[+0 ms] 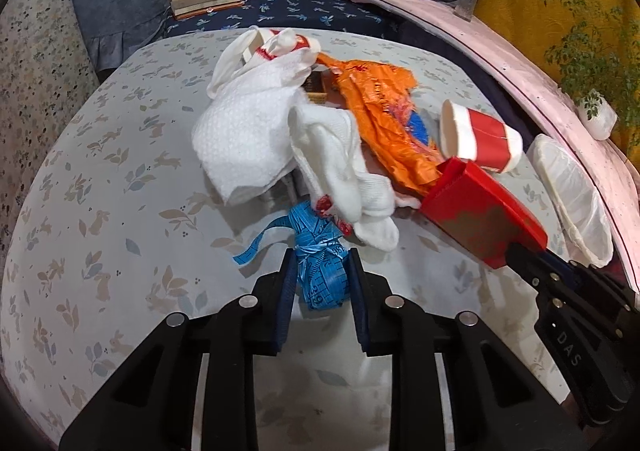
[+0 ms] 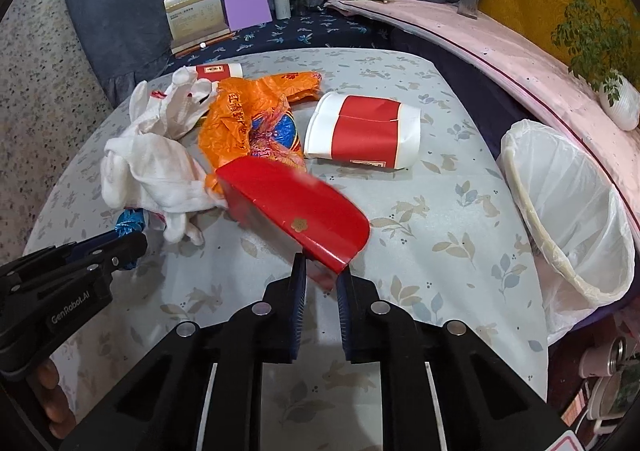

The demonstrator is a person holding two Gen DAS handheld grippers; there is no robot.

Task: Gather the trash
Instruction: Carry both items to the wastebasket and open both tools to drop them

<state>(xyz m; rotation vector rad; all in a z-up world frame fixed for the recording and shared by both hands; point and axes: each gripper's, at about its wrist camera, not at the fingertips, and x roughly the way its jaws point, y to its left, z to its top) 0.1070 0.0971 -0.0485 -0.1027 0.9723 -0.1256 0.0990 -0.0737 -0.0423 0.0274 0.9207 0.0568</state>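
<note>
L fingers [image 1: 320, 271] clenched on blue tape measure bundle [image 1: 320, 271]; R fingers [image 2: 322, 275] clamp corner of red box [image 2: 296, 215]. Both items at near edge of trash pile [image 1: 280, 123] on worktop [image 1: 100, 191]. Red-white cup [image 2: 364, 131] just beyond box. Lined bin [image 2: 568, 211] right of pile.

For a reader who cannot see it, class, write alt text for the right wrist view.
The right gripper pinches the near corner of a flat red cardboard box on a leaf-print tablecloth. Behind lie a crumpled orange plastic bag, white cloth gloves and a flattened red-and-white carton; a white-lined bin stands right.
</note>
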